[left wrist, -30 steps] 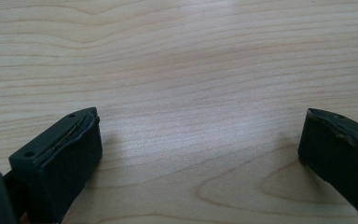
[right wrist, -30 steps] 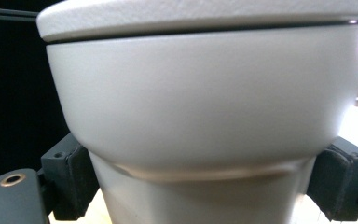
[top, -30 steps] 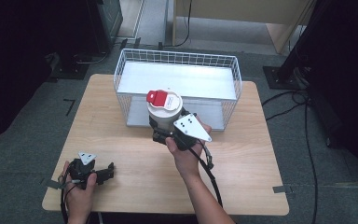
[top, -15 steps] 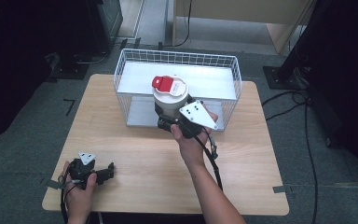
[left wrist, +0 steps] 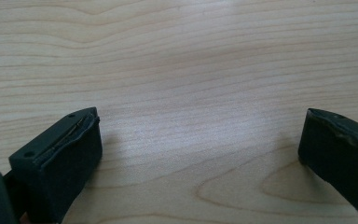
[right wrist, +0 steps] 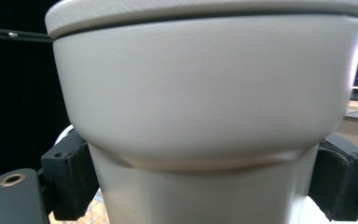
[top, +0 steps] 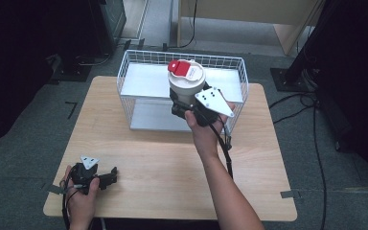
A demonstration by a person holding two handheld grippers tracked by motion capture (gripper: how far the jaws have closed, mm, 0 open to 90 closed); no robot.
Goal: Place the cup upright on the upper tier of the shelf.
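A white cup (top: 186, 85) with a white lid and a red tab hangs in the air over the front of the white wire basket (top: 134, 64). My right gripper (top: 184, 106) is shut on its lower body; in the right gripper view both pads press the cup (right wrist: 205, 116) from either side below its wide upper part. Resting on the wooden table (top: 148, 158) at the near left corner is my left gripper (top: 110, 176), held by a hand. Its jaws stand wide apart over bare wood in the left gripper view, left gripper (left wrist: 200, 154) with nothing between them.
The basket stands at the table's back middle, with a pale flat floor inside. A black cable trails from the right gripper along the forearm. Dark equipment, cables and a stand base lie on the grey floor around the table.
My right gripper has carried the cup up and away from me, from in front of the basket to above its front rim. The left gripper has stayed put.
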